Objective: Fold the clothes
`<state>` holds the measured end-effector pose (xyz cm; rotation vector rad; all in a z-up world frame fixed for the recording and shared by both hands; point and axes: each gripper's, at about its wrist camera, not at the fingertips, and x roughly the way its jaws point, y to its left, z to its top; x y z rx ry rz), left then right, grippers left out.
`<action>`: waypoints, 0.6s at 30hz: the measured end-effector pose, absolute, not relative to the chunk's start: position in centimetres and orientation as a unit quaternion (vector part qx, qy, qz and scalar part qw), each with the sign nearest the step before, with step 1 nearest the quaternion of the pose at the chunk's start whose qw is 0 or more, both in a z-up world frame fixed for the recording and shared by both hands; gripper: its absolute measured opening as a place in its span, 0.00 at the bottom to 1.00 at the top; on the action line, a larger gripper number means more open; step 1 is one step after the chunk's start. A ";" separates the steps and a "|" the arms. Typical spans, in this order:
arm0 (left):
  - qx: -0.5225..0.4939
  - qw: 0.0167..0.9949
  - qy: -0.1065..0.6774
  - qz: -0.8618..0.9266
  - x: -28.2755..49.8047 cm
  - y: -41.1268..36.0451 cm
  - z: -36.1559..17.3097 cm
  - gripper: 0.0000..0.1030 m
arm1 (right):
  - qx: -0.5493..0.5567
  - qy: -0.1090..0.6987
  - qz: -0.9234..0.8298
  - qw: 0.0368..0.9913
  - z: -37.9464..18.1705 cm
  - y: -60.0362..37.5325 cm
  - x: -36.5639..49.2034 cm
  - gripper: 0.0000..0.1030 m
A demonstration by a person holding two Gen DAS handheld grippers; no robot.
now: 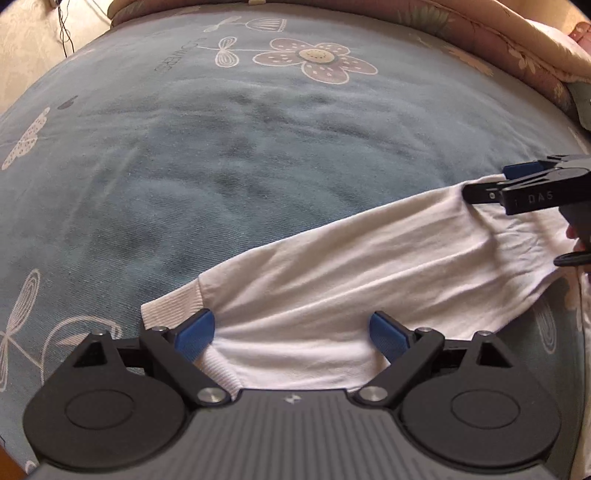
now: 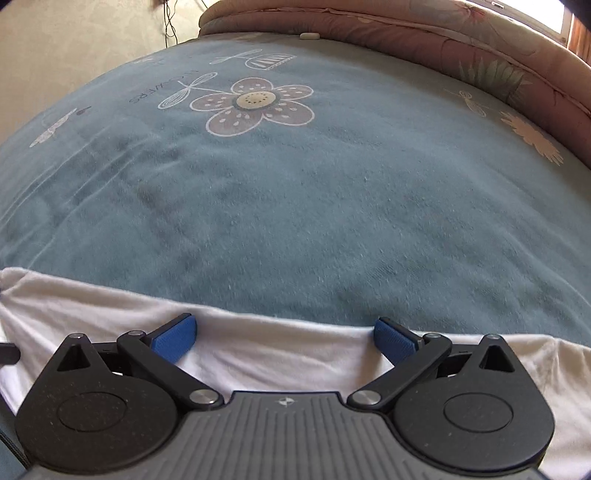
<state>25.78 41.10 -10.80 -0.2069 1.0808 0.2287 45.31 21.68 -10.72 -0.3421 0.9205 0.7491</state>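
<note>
Left gripper (image 1: 291, 330): blue pads spread wide, nothing pinched between them. It sits low over a white garment (image 1: 369, 266), with the ribbed cuff (image 1: 173, 308) of a long sleeve just beside its left pad (image 1: 194, 334). White fabric spans the whole gap between the pads.

Right gripper (image 2: 286, 338): likewise spread wide and holding nothing, over the garment's upper edge, which runs across the lower part of the right wrist view. In the left wrist view the same tool enters from the right edge, its black fingers at the far end of the sleeve; whether a fingertip touches the cloth there cannot be told, as the fabric is bunched and wrinkled under it.

Garment lies on a blue-grey blanket (image 1: 221, 155) printed with a large pink flower (image 1: 316, 59) and outline dragonflies. A pinkish quilt (image 1: 498, 33) is heaped along the far right side of the blanket. A black cable (image 1: 64, 26) hangs at the far left, against a pale wall.
</note>
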 end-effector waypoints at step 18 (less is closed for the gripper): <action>-0.134 0.865 0.475 0.089 26.9 40.1 -8.3 0.88 | -0.188 0.425 0.390 0.795 -9.5 18.4 38.9 1.00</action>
